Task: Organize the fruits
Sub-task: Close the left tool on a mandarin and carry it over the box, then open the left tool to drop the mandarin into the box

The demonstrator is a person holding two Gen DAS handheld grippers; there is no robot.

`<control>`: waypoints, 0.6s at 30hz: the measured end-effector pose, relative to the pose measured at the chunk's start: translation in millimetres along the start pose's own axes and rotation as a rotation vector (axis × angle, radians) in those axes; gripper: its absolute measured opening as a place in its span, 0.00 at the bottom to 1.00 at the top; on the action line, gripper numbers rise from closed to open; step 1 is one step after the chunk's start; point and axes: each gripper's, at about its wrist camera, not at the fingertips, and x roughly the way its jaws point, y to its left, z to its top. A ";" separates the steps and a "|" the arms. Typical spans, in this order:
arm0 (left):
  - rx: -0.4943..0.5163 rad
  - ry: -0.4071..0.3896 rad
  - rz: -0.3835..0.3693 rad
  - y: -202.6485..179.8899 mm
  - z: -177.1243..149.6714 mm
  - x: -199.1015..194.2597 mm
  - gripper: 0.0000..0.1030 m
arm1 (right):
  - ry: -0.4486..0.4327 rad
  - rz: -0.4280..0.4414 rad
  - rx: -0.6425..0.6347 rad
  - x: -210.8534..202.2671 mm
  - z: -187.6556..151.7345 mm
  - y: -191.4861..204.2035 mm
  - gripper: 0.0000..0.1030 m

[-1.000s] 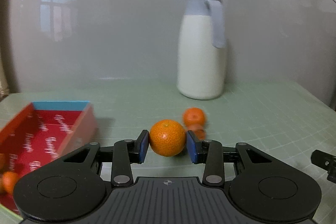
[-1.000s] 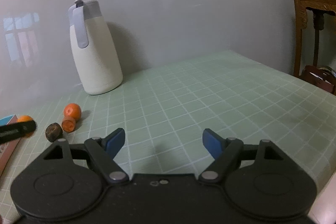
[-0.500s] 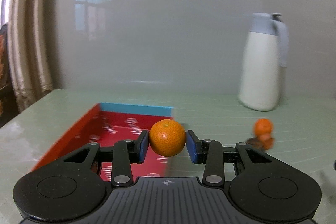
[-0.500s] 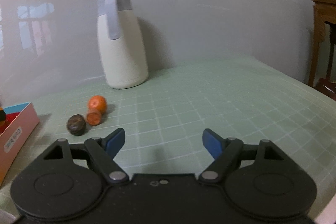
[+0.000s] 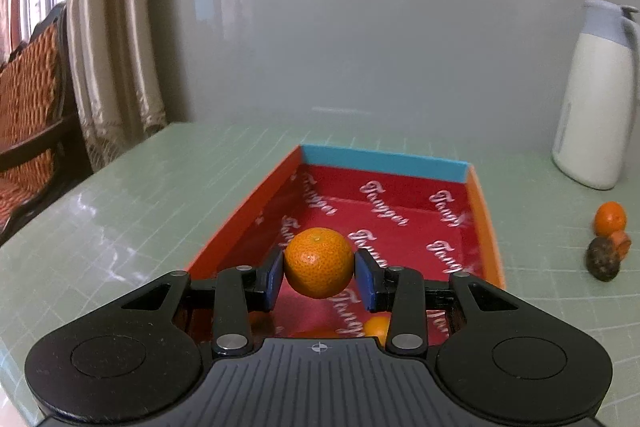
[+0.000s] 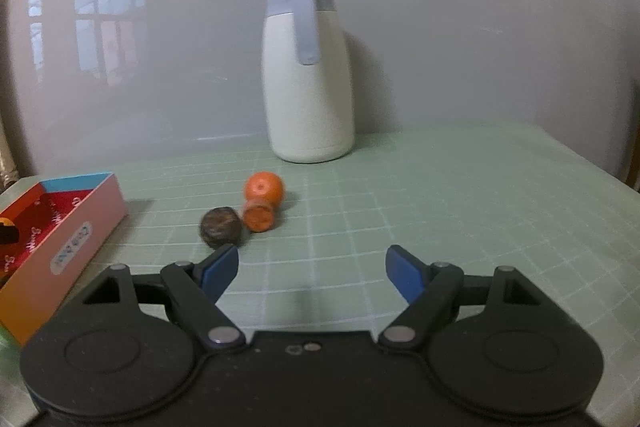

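**A:** Where is your left gripper (image 5: pixel 319 275) right now?

**B:** It is clenched on a mandarin (image 5: pixel 318 262), both blue pads pressed against the fruit's sides. The mandarin hangs above the near half of the red box (image 5: pixel 404 163), whose far wall is blue. Lower in the box, at about 5 o'clock from the held fruit, another orange fruit (image 5: pixel 377 327) peeks out behind your gripper's linkage.

**A:** And your right gripper (image 6: pixel 312 269)?

**B:** Released, jaws spread wide with nothing between them, above the green gridded bench (image 6: pixel 460 195).

**A:** What lies ahead of it?

**B:** At about 11 o'clock from its fingertips sits a dark brown round fruit (image 6: pixel 221 227), just beside the left pad in the picture. Touching it is a small orange fruit (image 6: pixel 259 215), with a larger mandarin (image 6: pixel 263 187) right behind. A white thermos jug (image 6: pixel 307 83) stands at 12 o'clock against the wall; the box is far over at 9 o'clock.
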 end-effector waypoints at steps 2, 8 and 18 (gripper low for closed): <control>0.005 0.015 -0.004 3.3 -2.2 3.3 0.38 | 0.000 0.014 -0.008 1.8 0.7 7.2 0.78; -0.001 0.071 -0.042 12.9 -3.5 11.7 0.40 | 0.001 0.043 -0.035 6.5 2.5 28.4 0.78; -0.006 -0.064 -0.058 18.7 -3.8 -26.9 0.78 | 0.013 0.071 -0.052 18.8 3.2 49.5 0.78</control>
